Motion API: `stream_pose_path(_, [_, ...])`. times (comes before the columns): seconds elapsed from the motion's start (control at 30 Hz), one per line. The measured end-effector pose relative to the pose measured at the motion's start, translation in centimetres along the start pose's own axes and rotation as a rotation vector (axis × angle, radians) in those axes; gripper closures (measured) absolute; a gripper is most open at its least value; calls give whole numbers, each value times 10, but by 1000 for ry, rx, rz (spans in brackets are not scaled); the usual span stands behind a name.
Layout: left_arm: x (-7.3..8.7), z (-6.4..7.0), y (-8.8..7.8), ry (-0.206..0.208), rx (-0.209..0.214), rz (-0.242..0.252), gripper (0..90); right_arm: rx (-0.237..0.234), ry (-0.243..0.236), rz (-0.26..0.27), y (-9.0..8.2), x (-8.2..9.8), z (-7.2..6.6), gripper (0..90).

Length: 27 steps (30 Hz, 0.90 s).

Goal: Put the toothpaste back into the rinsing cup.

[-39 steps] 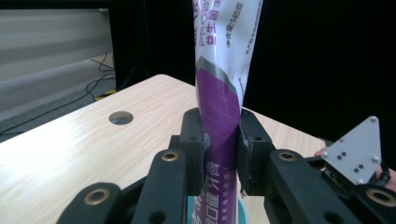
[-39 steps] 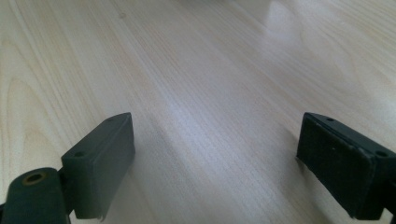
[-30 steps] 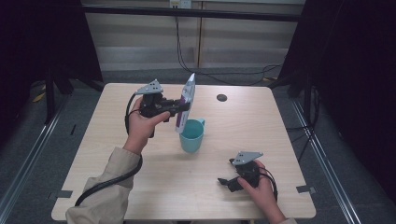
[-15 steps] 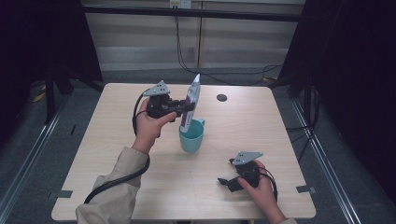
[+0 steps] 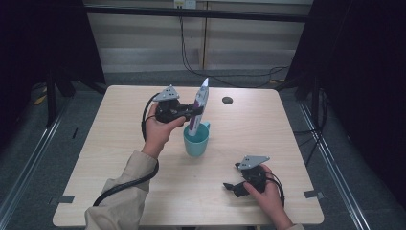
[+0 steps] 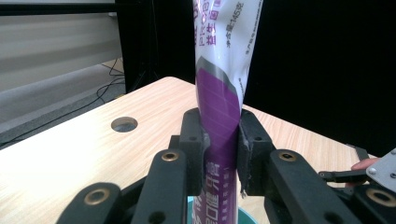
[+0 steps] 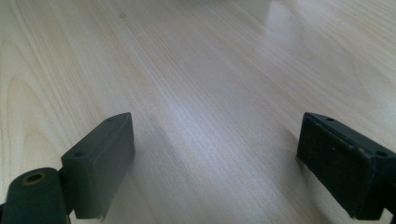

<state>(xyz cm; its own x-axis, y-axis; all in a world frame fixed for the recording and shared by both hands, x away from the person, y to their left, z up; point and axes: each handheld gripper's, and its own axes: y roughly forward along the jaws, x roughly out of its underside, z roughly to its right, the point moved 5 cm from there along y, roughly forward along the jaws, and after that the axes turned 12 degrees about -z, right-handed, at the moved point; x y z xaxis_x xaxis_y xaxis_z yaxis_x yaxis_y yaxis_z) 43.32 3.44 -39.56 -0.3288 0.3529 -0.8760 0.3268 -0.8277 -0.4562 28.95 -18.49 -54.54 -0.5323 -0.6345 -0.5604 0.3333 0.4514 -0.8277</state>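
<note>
Your left gripper (image 5: 194, 111) is clamped on the purple-and-white tube (image 5: 197, 111), both pads (image 6: 192, 140) pressing its sides. The tube stands nearly upright, lower end inside the teal cup (image 5: 195, 141) near mid-table (image 5: 110, 143). Your right gripper (image 5: 234, 187) rests low over bare wood near the front edge, its 2 jaws wide apart, nothing between them.
</note>
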Motion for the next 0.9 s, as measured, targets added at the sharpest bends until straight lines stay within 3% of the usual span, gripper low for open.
stream_pose_path(0.9, [28,1,12,-10,-35,-57,753,-2,-1,-1,0,0,0,107])
